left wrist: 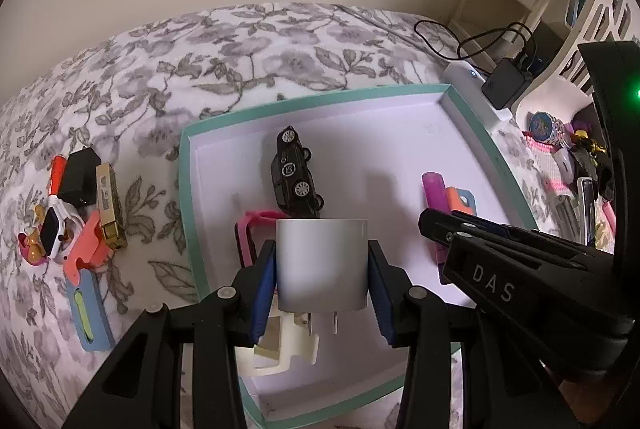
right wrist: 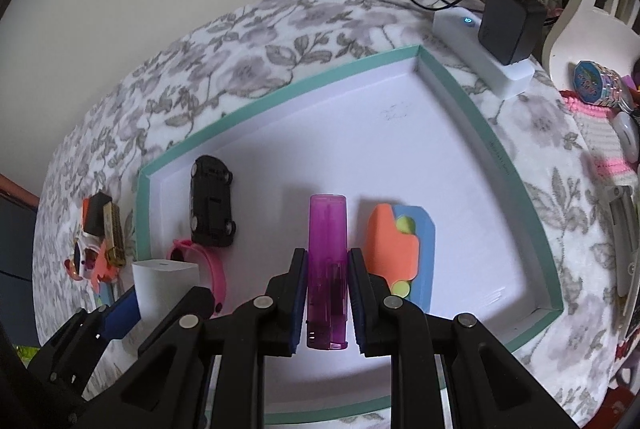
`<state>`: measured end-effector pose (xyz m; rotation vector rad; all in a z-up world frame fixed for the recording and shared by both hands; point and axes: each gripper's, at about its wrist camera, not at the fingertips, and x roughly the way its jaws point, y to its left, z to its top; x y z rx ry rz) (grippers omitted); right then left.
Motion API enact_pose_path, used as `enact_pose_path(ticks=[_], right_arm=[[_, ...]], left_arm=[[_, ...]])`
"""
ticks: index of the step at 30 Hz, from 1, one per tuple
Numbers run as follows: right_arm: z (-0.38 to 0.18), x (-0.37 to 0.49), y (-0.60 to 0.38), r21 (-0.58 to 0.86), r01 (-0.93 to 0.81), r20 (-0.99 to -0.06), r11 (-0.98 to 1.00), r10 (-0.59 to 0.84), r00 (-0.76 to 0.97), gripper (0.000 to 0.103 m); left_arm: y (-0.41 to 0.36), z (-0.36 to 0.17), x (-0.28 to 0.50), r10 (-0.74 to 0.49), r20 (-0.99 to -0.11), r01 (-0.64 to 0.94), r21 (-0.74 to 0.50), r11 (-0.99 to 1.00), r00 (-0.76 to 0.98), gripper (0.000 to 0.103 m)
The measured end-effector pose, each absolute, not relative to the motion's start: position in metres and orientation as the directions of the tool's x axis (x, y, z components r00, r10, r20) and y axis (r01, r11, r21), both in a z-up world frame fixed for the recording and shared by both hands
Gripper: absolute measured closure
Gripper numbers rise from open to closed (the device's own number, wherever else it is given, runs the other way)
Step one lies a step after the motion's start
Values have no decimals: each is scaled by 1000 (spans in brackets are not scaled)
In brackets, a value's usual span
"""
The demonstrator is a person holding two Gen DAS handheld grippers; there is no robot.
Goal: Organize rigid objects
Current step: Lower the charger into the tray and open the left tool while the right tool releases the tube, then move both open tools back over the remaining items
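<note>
The pink band [right wrist: 208, 271] is half hidden behind the white plug [right wrist: 166, 285] in the left tongs [left wrist: 322, 269].

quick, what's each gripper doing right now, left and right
Left gripper: closed on the white charger, over the tray.
Right gripper: closed on the purple tube, over the same tray.

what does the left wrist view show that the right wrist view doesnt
Only the left wrist view shows the white charger's prongs, a cream plug beneath it, and the left gripper gripping it. Only the right wrist view shows the right gripper clamping the purple lighter along its length. Both show the teal-rimmed tray, the black toy car and the pink band.
</note>
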<state>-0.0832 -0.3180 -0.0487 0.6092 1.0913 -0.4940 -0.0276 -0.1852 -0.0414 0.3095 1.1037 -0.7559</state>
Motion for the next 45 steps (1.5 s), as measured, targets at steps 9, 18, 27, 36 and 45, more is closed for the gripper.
enact_pose_path(ticks=[9,18,27,36,45], right_arm=[[-52,-84,-319,211,653,-926,728,-65,371,81],[-45,-84,-319,205,653,-917,729,-89,388,81],[-38,-85,-321,211,657,-906,723,-107,409,81],[-39,-81,-316,193,644,-908,740,-113,403,82],[-39,-72,-305,110,611,-911,784,-167,378,70]], left_arm=[[-179,-47,-20,-382,-898,659,-153,736,219,58],[-176,-40,-18,-399,-888,657,-161,737,230,57],[-169,-32,-10,-403,-879,631,-165,758,254,57],[-144,-37,13,-359,-893,506,-186,843,270,43],[-124,-42,27,-253,-911,398,-111,911,327,34]])
